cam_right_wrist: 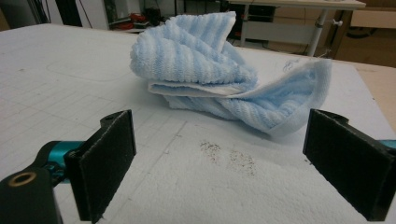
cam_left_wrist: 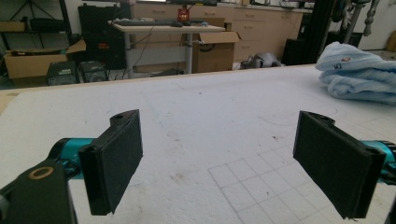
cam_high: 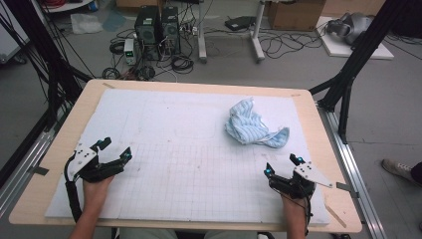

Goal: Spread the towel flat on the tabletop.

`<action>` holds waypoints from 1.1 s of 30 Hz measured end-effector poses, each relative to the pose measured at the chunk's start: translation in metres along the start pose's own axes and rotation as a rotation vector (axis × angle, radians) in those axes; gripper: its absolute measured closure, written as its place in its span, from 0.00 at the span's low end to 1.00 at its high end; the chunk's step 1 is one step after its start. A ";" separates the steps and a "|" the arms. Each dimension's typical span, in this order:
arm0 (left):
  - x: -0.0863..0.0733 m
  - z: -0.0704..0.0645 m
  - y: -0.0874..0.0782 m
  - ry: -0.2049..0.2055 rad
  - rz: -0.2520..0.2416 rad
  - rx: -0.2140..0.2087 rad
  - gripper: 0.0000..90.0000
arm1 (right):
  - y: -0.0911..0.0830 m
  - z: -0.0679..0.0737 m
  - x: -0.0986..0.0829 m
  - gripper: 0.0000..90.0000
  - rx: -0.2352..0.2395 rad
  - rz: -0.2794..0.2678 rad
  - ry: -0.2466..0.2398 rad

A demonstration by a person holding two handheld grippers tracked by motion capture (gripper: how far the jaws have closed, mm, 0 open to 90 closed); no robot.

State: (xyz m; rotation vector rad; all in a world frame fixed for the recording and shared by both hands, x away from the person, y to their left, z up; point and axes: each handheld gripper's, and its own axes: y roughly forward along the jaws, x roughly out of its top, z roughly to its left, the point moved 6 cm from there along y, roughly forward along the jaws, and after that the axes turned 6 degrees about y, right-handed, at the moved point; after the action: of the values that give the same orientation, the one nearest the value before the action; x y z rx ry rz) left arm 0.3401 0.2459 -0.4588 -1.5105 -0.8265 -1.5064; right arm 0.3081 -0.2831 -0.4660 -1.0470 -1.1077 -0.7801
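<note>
- At the near edge of the table (cam_high: 59,149), the left gripper (cam_high: 113,149) rests low with its jaws spread wide and nothing between them.
- At the near right side, the right gripper (cam_high: 282,165) also has its jaws spread wide and holds nothing.
- Just ahead of the right gripper lies the towel (cam_high: 251,124), on the right half of the white mat (cam_high: 174,149). The two are near but not touching.
- The left gripper is well apart from the towel, which shows far off to one side in the left gripper view (cam_left_wrist: 359,74).
- The step in hand looks like reaching for the towel. To do it well, the right gripper should go for the loose flap (cam_right_wrist: 299,98) that sticks out toward it and pinch only that one layer.
- Staying low and slow should help, so the towel is not pushed away.
- The left gripper could then come over and take another edge.
- The towel is light blue with soft stripes. It is scrunched in a lump, with folds piled up and one corner standing tall at the back.
- Its corners are mostly hidden in the folds.
</note>
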 end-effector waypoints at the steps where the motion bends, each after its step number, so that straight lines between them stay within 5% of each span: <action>1: 0.000 0.000 0.000 0.001 0.002 0.000 0.18 | 0.000 0.000 0.000 0.10 -0.001 0.001 0.002; 14: 0.000 0.001 0.001 -0.012 0.013 -0.007 0.18 | -0.001 0.000 0.001 0.10 0.009 -0.011 0.008; 20: 0.000 0.001 0.001 -0.013 0.018 -0.007 0.18 | 0.002 0.002 0.003 0.10 0.031 0.025 0.019; 33: 0.000 0.001 0.001 -0.011 0.016 -0.006 0.18 | 0.031 0.035 0.054 0.10 0.140 0.071 -0.042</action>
State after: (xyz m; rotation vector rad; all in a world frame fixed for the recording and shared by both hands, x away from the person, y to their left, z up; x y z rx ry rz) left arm 0.3415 0.2463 -0.4594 -1.5271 -0.8148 -1.4914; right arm 0.3408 -0.2398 -0.4194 -0.9829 -1.1383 -0.6181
